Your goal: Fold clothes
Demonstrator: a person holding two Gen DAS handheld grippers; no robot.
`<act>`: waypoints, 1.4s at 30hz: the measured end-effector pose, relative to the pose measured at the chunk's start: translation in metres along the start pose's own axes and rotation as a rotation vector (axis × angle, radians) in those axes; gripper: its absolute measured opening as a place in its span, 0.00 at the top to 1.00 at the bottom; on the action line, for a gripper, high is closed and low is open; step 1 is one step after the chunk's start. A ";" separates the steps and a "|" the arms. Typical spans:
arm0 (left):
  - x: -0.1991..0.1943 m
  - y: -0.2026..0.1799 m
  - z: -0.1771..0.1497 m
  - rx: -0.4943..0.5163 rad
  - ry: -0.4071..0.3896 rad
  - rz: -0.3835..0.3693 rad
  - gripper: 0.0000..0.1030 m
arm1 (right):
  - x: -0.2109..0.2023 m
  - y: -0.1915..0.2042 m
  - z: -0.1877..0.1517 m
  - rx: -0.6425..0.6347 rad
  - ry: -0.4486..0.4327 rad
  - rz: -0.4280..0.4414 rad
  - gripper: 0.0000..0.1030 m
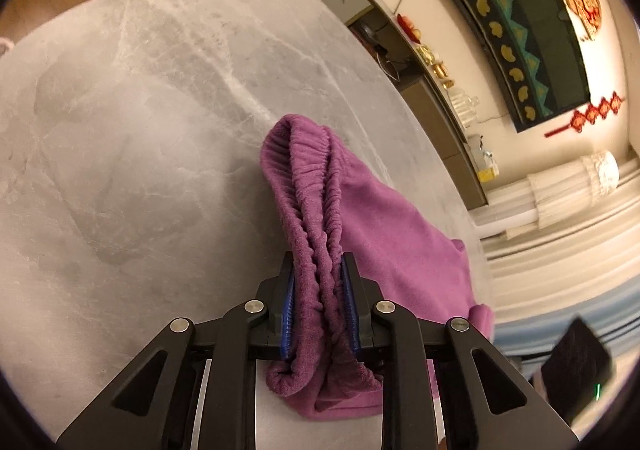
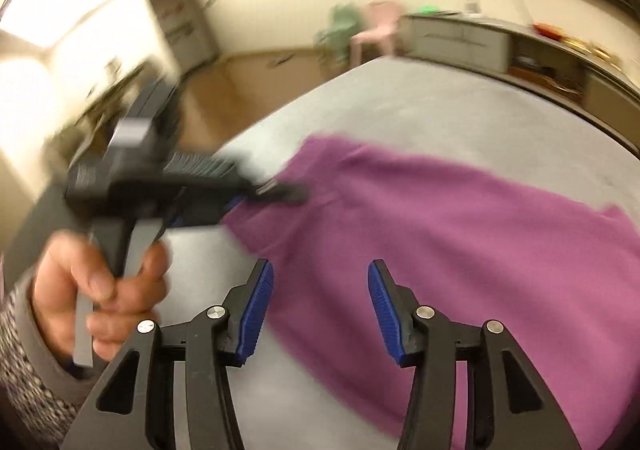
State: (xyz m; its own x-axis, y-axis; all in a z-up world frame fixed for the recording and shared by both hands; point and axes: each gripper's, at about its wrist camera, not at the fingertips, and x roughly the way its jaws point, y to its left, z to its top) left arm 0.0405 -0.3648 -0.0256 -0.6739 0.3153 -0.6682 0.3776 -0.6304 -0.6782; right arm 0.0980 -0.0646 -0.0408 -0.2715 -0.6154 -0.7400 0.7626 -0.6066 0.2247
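Observation:
A purple fleece garment (image 1: 384, 226) with a gathered elastic waistband lies on the grey marble table (image 1: 140, 130). My left gripper (image 1: 318, 270) is shut on the waistband and holds it bunched between the blue pads (image 1: 289, 306). In the right wrist view the garment (image 2: 440, 234) spreads flat across the table (image 2: 420, 106). My right gripper (image 2: 320, 282) is open and empty just above its near edge. The left gripper (image 2: 276, 190) shows there too, held by a hand (image 2: 100, 290), clamped on the garment's left end. That view is blurred.
A low cabinet (image 1: 400, 50) with small items runs along the wall beyond the table's far right edge. A dark box (image 1: 576, 366) sits at the right. A pink chair (image 2: 376, 30) and a green chair (image 2: 340, 30) stand on the wooden floor behind the table.

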 end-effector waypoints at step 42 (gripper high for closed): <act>0.080 -0.167 -0.022 0.461 0.095 -0.134 0.44 | 0.166 -0.128 -0.017 0.285 0.019 -0.226 0.81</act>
State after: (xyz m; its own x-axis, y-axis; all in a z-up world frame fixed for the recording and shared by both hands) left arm -0.0623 -0.2190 0.0277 -0.6285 0.4649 -0.6236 -0.0438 -0.8216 -0.5685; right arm -0.0344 -0.0802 -0.2032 -0.4015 -0.4422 -0.8020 0.4900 -0.8435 0.2198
